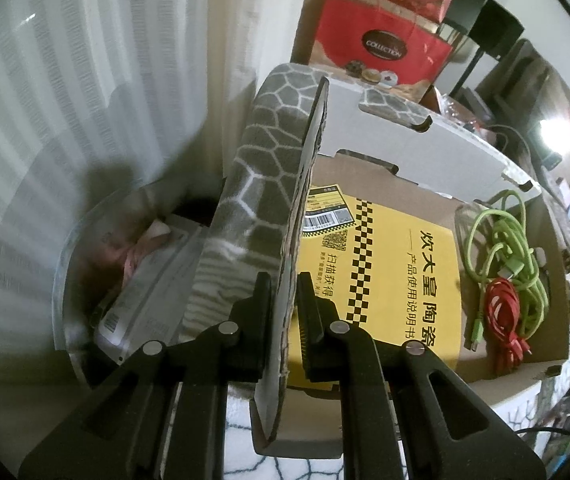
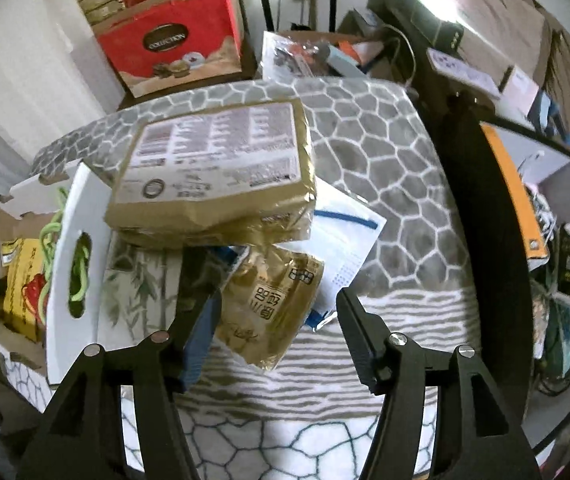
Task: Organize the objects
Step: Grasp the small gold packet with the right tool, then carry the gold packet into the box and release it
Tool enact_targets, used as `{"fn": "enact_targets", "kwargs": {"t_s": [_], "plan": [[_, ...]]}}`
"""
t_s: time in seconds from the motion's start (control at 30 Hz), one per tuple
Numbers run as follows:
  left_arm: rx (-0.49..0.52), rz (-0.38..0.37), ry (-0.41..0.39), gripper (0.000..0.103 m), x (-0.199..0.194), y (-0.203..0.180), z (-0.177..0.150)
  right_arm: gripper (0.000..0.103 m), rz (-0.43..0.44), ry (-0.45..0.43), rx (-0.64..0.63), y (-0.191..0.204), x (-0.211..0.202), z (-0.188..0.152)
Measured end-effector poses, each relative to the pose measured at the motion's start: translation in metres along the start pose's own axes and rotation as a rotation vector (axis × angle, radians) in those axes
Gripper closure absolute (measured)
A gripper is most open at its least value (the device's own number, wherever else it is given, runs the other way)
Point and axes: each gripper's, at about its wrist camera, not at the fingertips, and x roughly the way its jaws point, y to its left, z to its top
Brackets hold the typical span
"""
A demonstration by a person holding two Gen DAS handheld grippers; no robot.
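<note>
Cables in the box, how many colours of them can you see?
2. A green cable is coiled at the box's right side, and a red cable lies bundled at the green coil's near end. More may be hidden under the box flaps.

Label print on the gold packet [image 2: 213, 168] blurred; yellow booklet [image 1: 385, 280] half hidden behind box flap [image 1: 269, 200].

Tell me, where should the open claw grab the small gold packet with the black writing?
Probably by its near bottom edge, coming straight down from above. The small gold packet lies flat on the patterned cloth, and that end sticks out free toward the right claw. Its far end is tucked under the big gold package, so grabbing there looks harder.
</note>
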Motion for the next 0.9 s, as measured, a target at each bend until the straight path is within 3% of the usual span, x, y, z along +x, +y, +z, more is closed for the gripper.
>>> {"fn": "enact_targets", "kwargs": {"t_s": [0.17, 0.37, 0.4, 0.57, 0.9], "plan": [[0.0, 0.003, 0.0, 0.091, 0.0, -0.001, 0.0, 0.038, 0.048, 0.03, 0.048, -0.002, 0.015, -0.001], [0.0, 0.003, 0.0, 0.091, 0.001, -0.001, 0.0, 0.085, 0.039, 0.005, 0.055, -0.008, 0.016, -0.003], [0.0, 0.003, 0.0, 0.091, 0.001, -0.001, 0.0, 0.089, 0.05, 0.0, 0.063, -0.011, 0.013, -0.004], [-0.002, 0.0, 0.001, 0.091, 0.001, -0.001, 0.0, 0.093, 0.071, -0.029, 0.054, -0.016, -0.001, -0.008], [-0.005, -0.005, 0.0, 0.091, 0.001, 0.0, 0.0, 0.093, 0.212, -0.088, 0.006, -0.001, -0.059, -0.011]]}}
